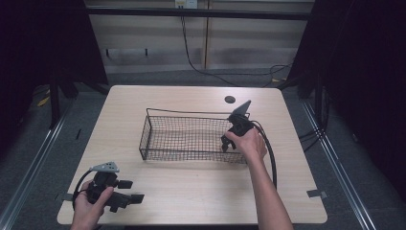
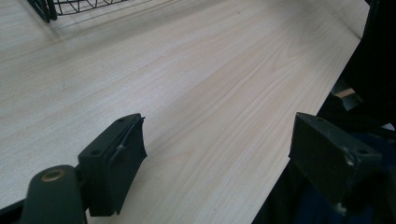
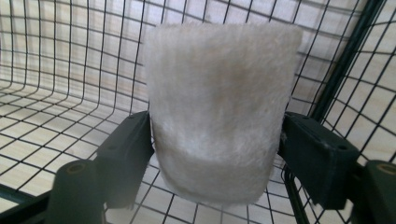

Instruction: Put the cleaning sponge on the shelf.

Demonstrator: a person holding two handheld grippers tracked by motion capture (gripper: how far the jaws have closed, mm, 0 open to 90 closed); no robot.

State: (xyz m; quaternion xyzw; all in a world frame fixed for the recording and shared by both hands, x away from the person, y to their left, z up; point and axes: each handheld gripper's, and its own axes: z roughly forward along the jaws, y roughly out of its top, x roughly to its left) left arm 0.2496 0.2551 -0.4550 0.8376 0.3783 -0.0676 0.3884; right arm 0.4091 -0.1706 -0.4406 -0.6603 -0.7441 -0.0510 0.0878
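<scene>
A black wire basket [image 1: 186, 143] stands in the middle of the light wooden table [image 1: 191, 191]. My right gripper [image 1: 227, 143] reaches down into the basket's right end. In the right gripper view it [image 3: 217, 154] is shut on a cream, fuzzy piece of fabric [image 3: 219, 93], one jaw on each side, with the basket's mesh [image 3: 56, 93] behind and beneath. My left gripper [image 1: 131, 190] rests low at the table's front left corner. It [image 2: 215, 149] is open, with bare wood between its jaws.
A corner of the basket [image 2: 46, 9] shows at the top left of the left gripper view. A round black hole [image 1: 230, 99] sits in the table behind the basket. Tape [image 1: 317, 193] marks the front right edge. Dark curtains flank the table.
</scene>
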